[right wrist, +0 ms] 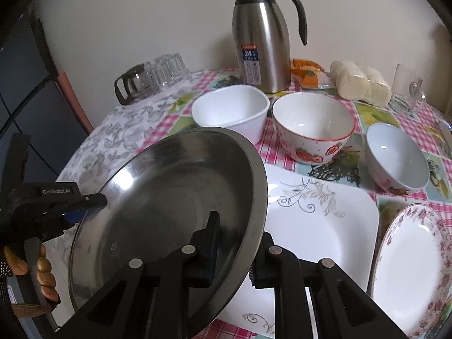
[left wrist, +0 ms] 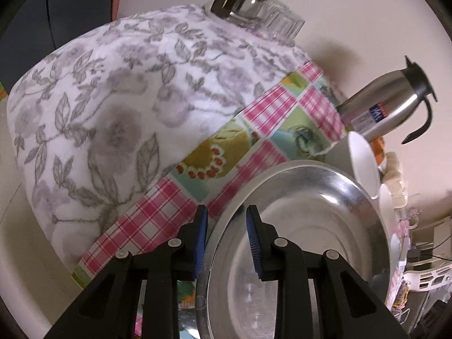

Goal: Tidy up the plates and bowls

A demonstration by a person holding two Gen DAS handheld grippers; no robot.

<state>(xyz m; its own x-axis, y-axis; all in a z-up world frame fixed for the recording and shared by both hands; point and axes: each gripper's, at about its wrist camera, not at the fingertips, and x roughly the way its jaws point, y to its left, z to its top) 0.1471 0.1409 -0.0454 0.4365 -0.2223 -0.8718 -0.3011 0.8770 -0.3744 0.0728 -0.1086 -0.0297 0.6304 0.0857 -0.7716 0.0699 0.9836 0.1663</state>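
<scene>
A round steel plate [right wrist: 169,197] hangs tilted above the table, held at two opposite edges. My right gripper [right wrist: 234,257] is shut on its near right rim, one pad inside the dish and one under it. In the right wrist view my left gripper [right wrist: 84,206] clamps the plate's left rim, with a person's hand below it. The left wrist view shows the left gripper [left wrist: 227,240] with its blue pads either side of the steel plate's [left wrist: 305,226] rim. Under the plate lies a white square plate [right wrist: 310,226].
A floral oval plate [right wrist: 409,268] lies at the right. Behind stand a white bowl [right wrist: 231,113], a strawberry bowl [right wrist: 313,130] and a small bowl [right wrist: 395,158]. A steel jug [right wrist: 262,36], glassware [right wrist: 147,79] and wrapped buns [right wrist: 361,82] line the wall side.
</scene>
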